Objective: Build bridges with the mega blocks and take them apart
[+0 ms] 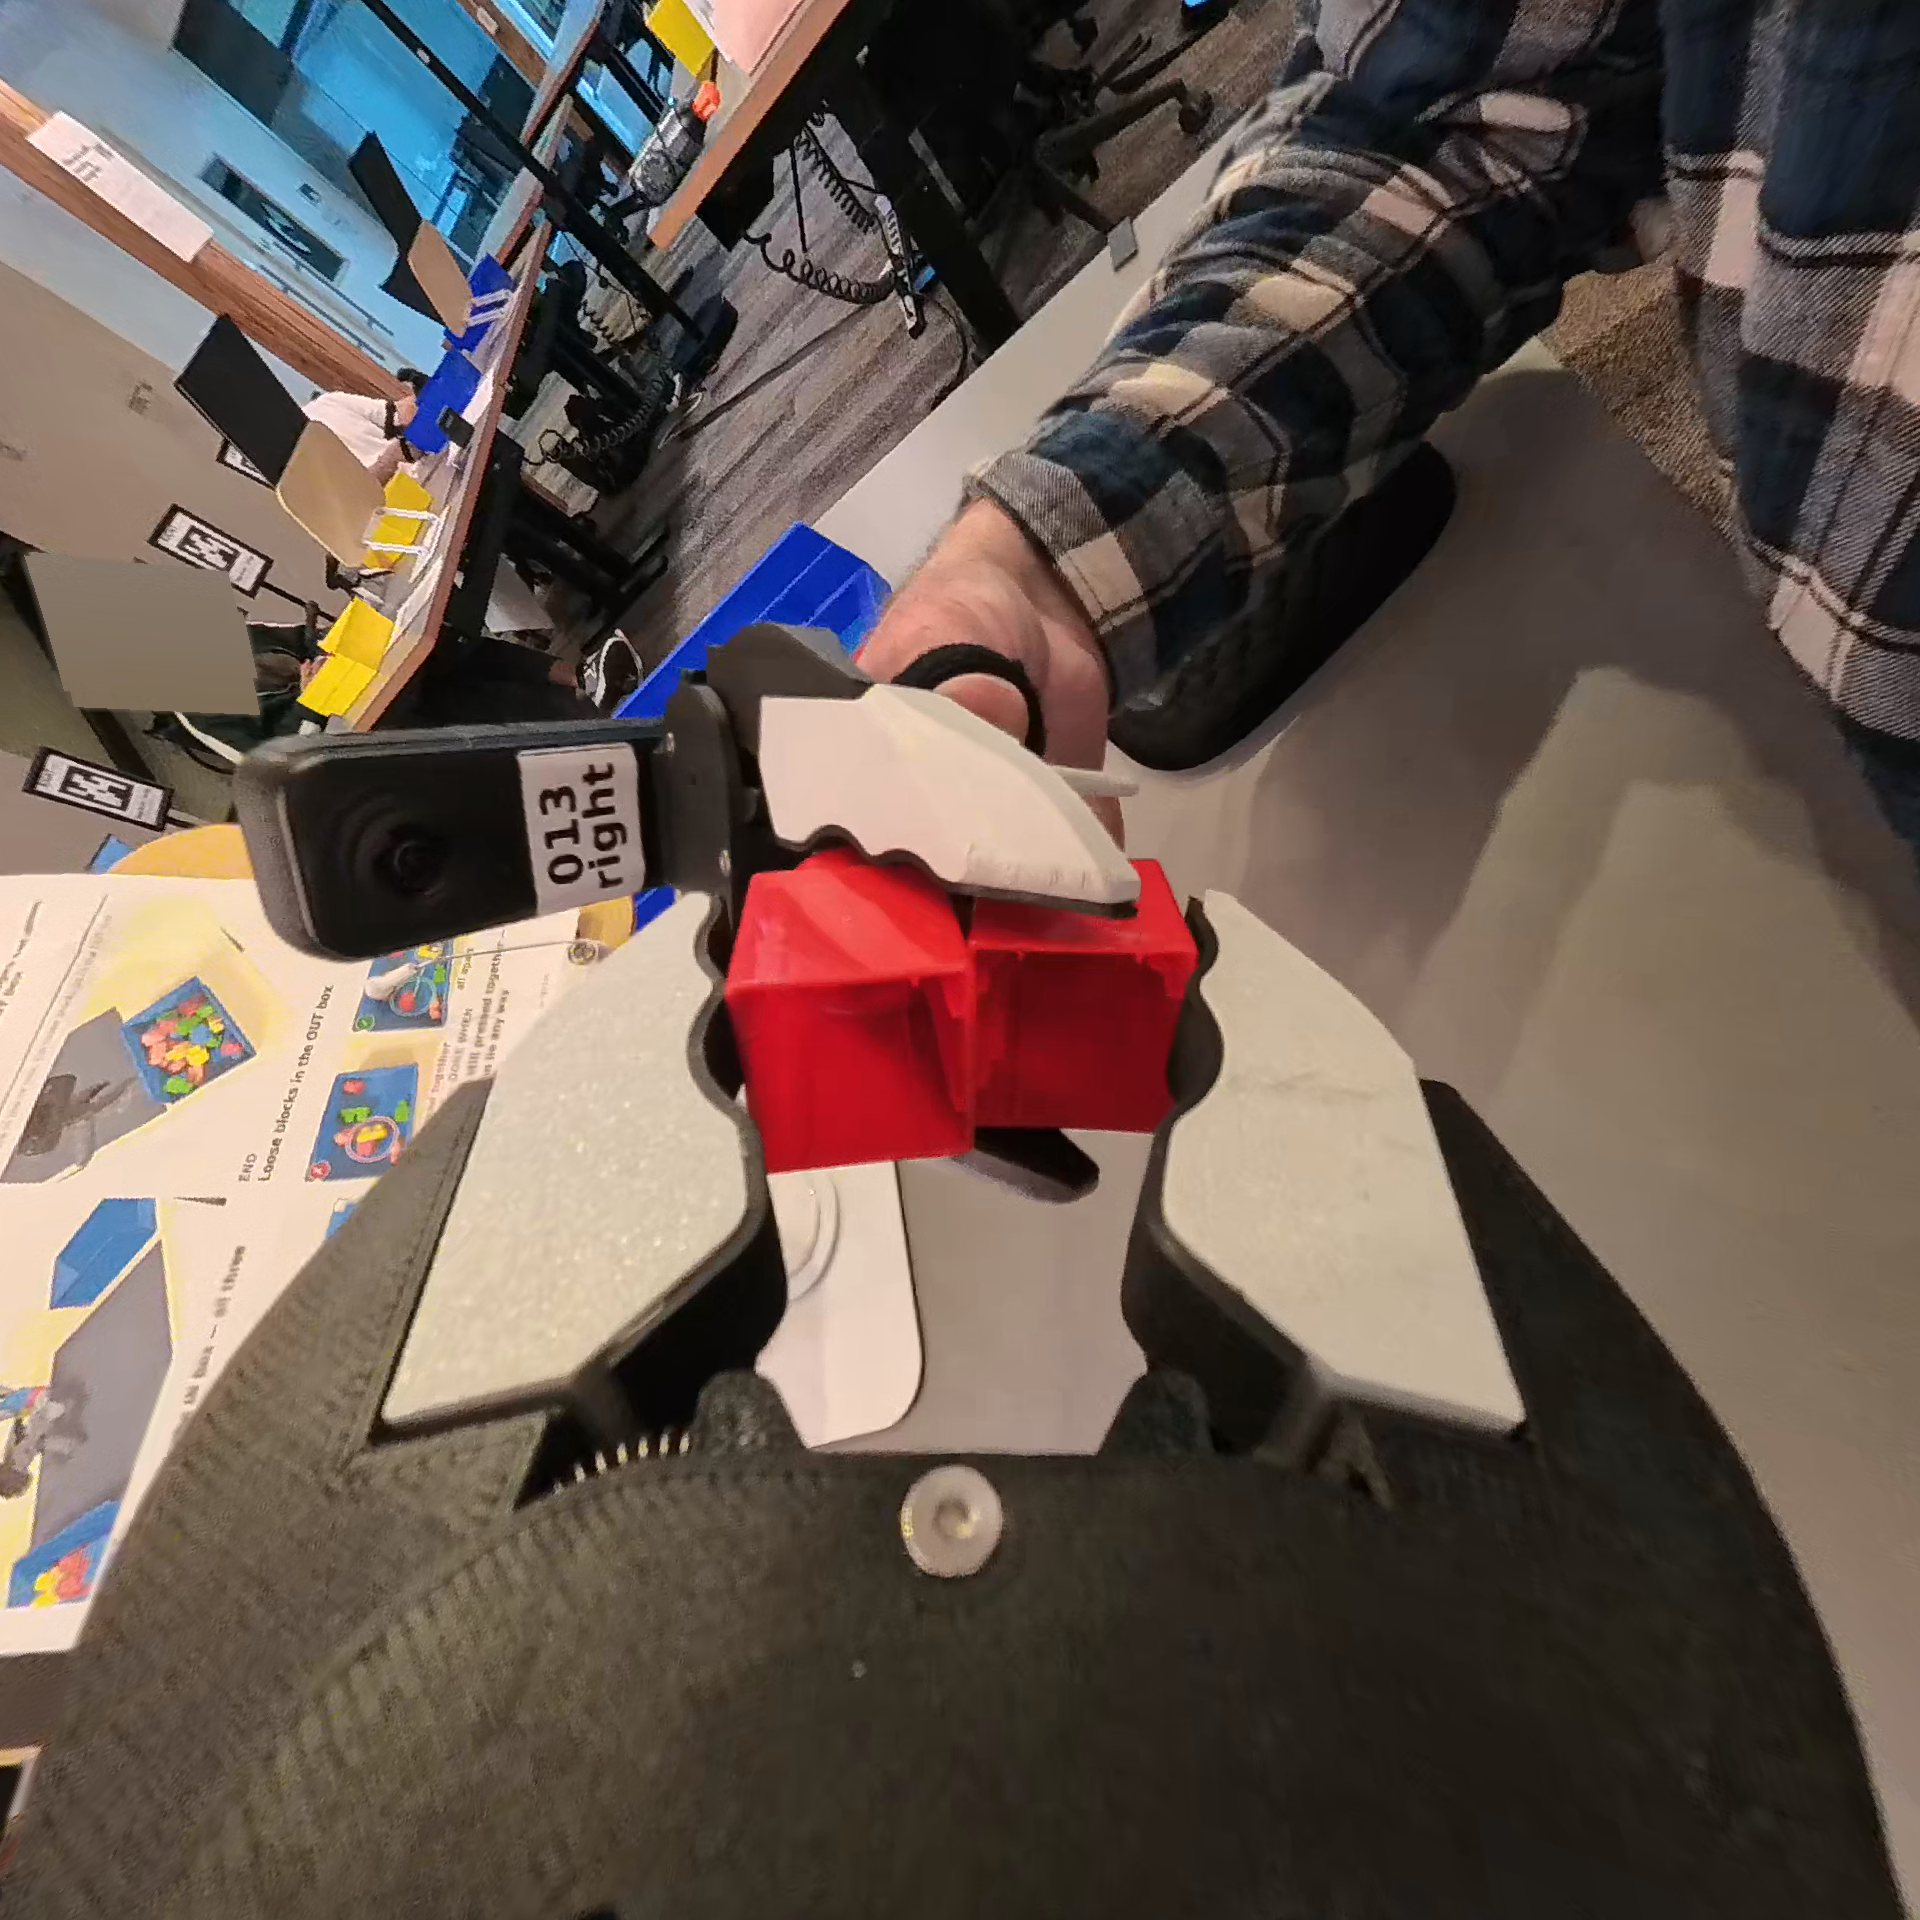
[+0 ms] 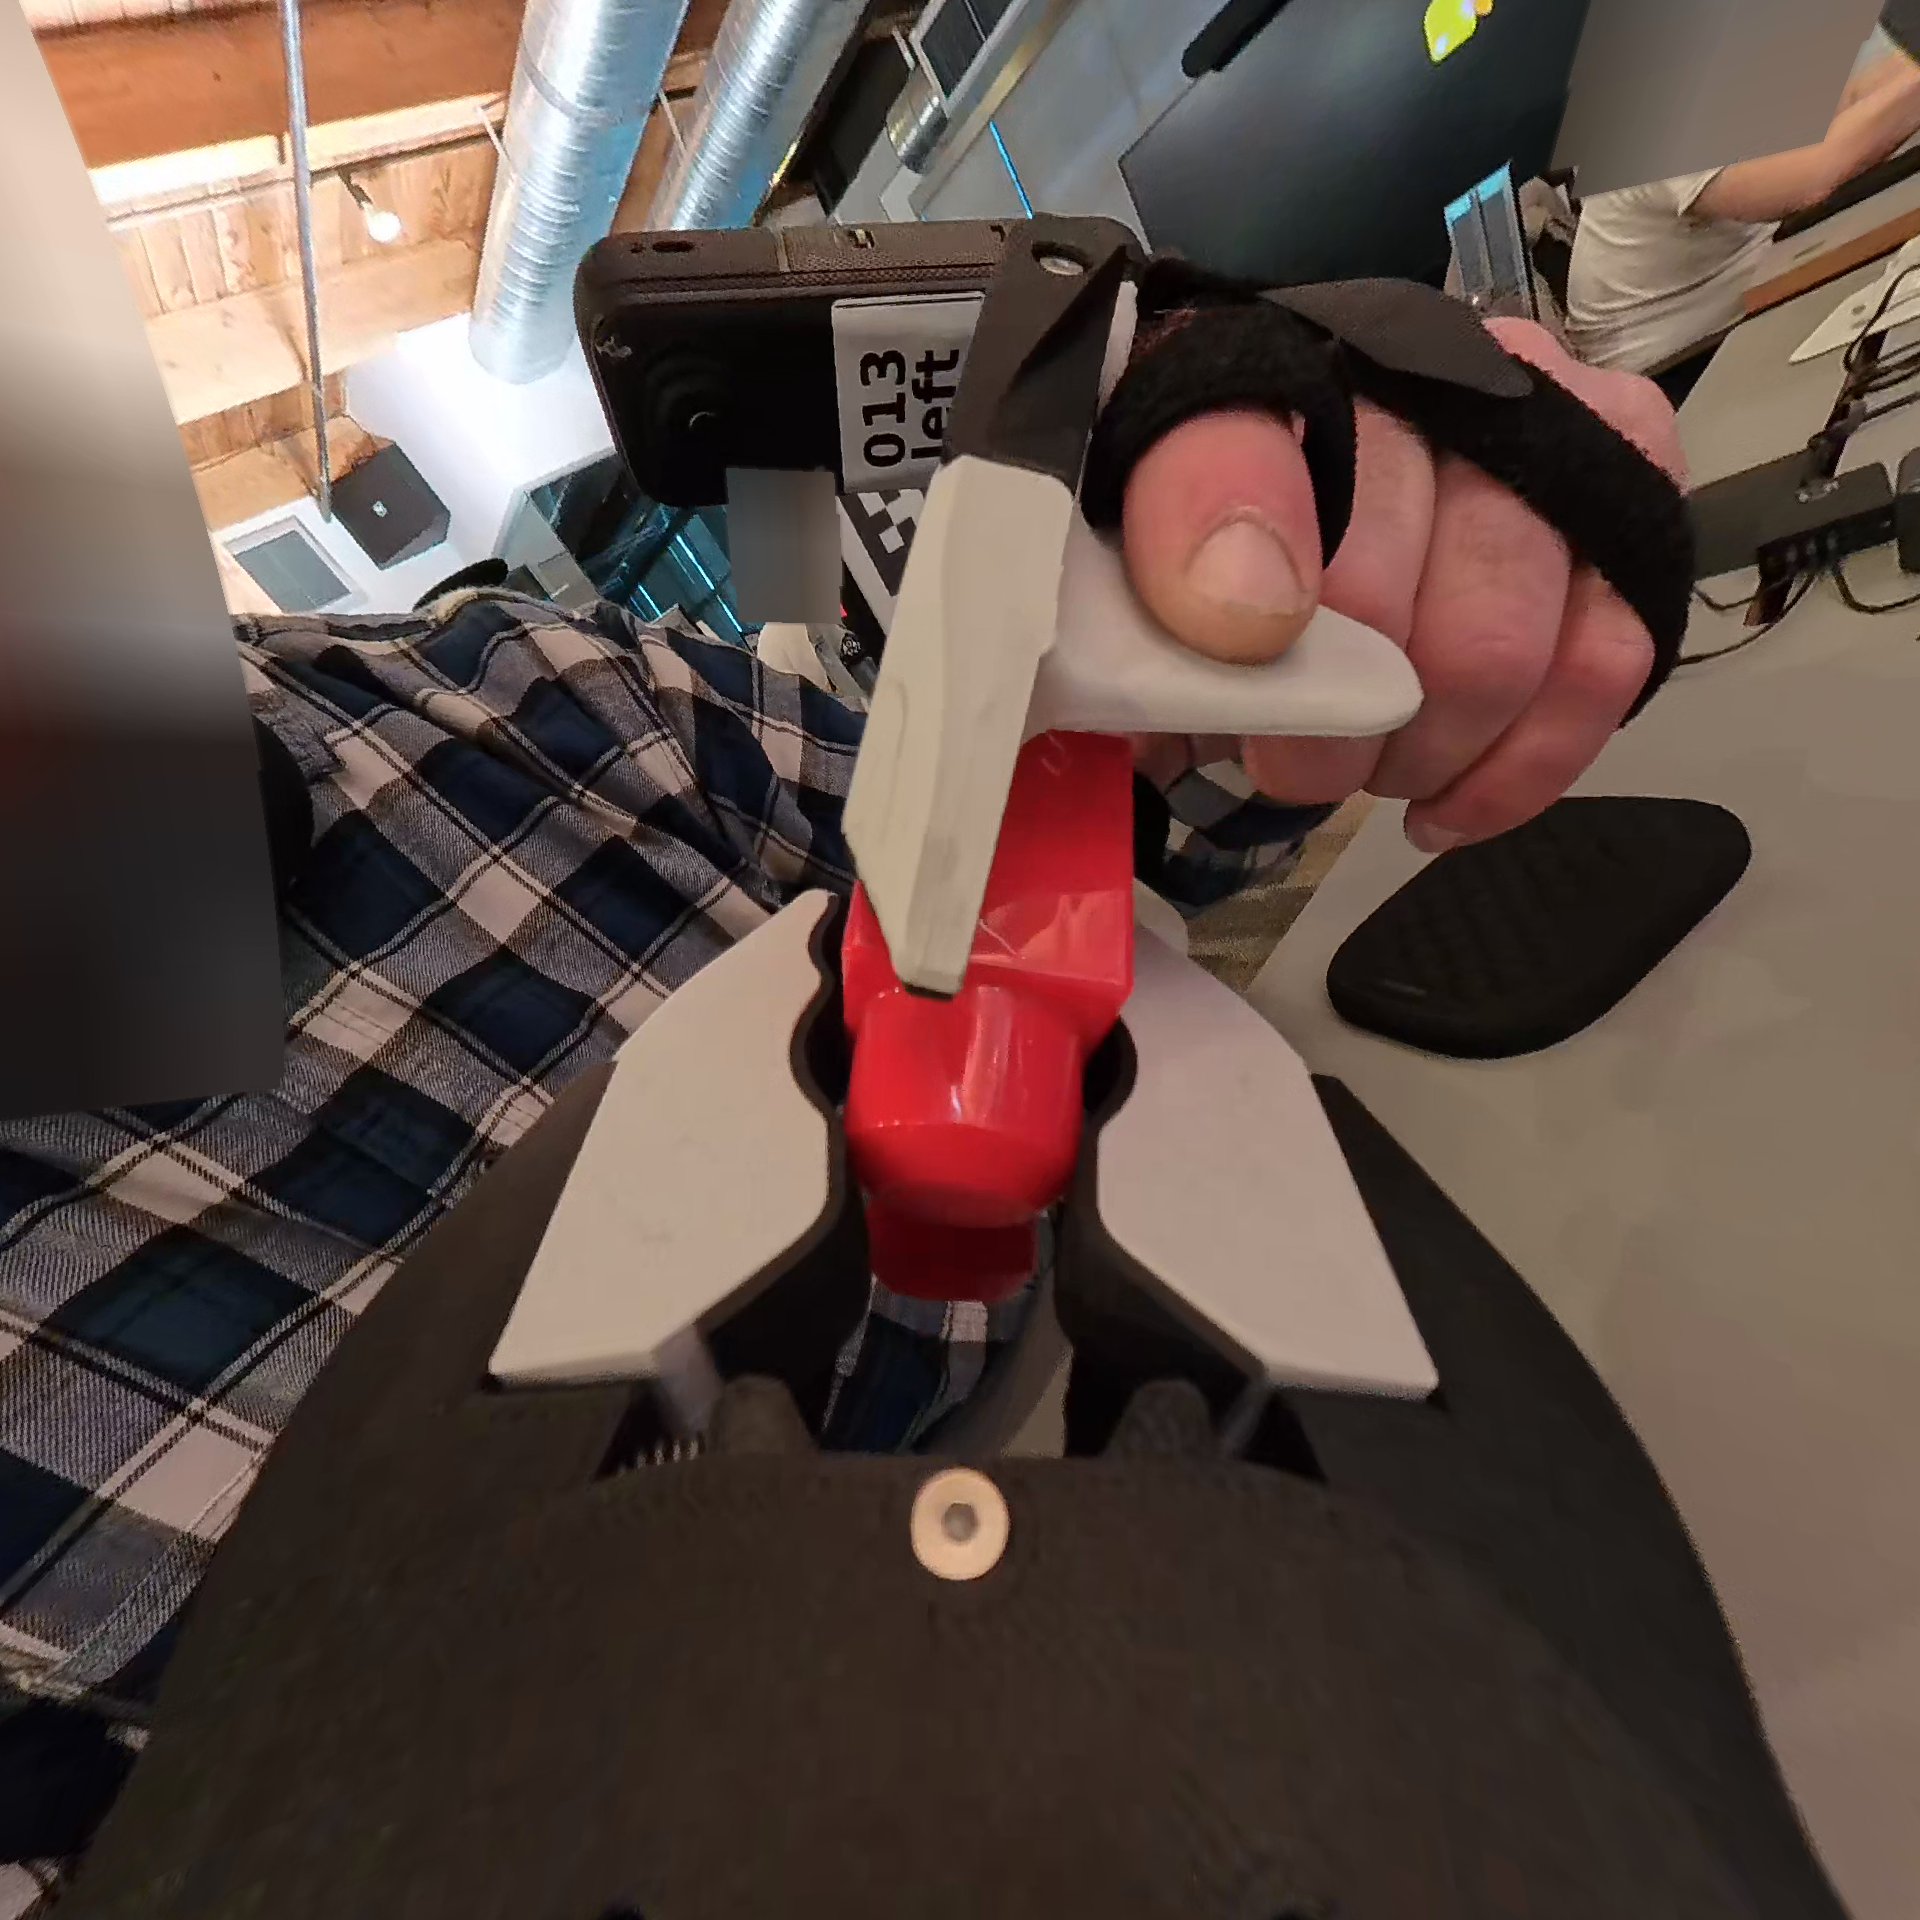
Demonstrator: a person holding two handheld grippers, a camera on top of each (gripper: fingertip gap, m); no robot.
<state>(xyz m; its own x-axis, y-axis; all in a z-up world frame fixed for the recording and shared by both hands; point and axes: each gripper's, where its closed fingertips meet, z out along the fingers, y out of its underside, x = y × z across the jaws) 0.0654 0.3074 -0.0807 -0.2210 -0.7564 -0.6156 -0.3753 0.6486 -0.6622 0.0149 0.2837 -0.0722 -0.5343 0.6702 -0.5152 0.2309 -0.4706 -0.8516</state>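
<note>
1. Left wrist view: our left gripper [image 1: 961, 1029] holds its jaws wide, clamped on the long sides of a red block assembly [image 1: 956, 1023], a pad pressed against each end.
2. We see two red blocks side by side in that grasp, hollow undersides facing the camera, lifted clear of the grey table [image 1: 1558, 935].
3. Our right gripper [image 1: 1039, 883] comes in from above; one white finger [image 1: 935, 800] lies across the top edge of the blocks, and the hand [image 1: 997, 634] in a plaid sleeve [image 1: 1299, 343] steers it.
4. Right wrist view: our right gripper [image 2: 961, 1049] has its jaws about half open and closed on the same red assembly [image 2: 966, 1122], pads touching both sides near a round stud.
5. There the left gripper's finger [image 2: 935, 769] presses the block's upper face, with the left hand [image 2: 1455, 582] strapped in behind it.
6. An instruction sheet [image 1: 156, 1143] lies on the table at left, and a black pad [image 2: 1538, 925] rests on it at right.
</note>
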